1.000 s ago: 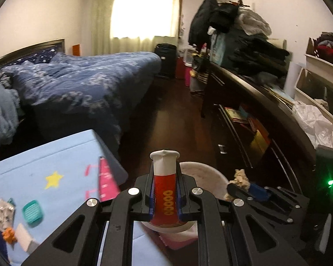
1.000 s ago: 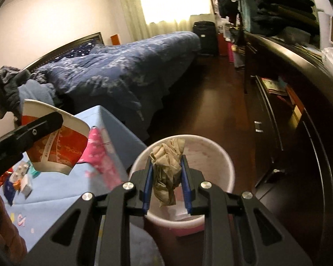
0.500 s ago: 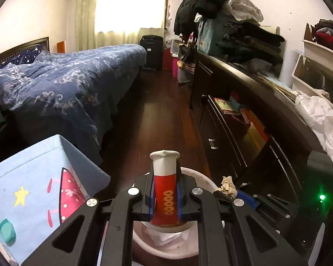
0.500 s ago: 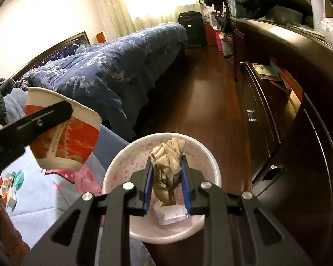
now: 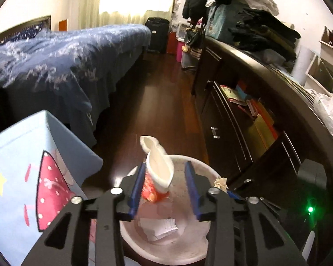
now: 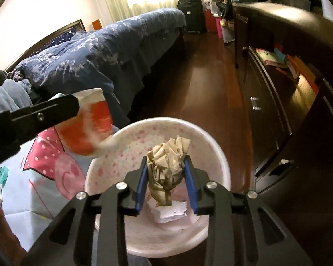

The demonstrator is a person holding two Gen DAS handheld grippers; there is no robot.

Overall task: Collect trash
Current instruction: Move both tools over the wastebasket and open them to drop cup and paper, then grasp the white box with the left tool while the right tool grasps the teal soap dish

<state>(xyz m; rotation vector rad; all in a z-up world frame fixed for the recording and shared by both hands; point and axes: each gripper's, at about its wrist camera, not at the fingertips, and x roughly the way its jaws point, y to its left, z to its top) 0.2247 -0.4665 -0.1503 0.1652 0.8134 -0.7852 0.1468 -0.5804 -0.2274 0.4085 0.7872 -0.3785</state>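
— Which way does the paper cup (image 5: 158, 175) point?
— Mouth up and tilted away, long axis leaning, over the near-left rim of the pink trash bin (image 5: 195, 252).
— And the room?
— Dark wood floor (image 5: 164, 93); blue bed (image 5: 62, 53) far left, dark dresser (image 5: 244, 102) right.
— The tongs?
— Left tongs (image 5: 164, 186) spread wide, cup loose against the left finger. Right tongs (image 6: 165, 185) hold a crumpled tissue (image 6: 166, 168) over the bin, their fingers narrowly apart.

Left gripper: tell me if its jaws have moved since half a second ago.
Yes. The left gripper has opened over the trash bin; the paper cup now leans loose against one finger.
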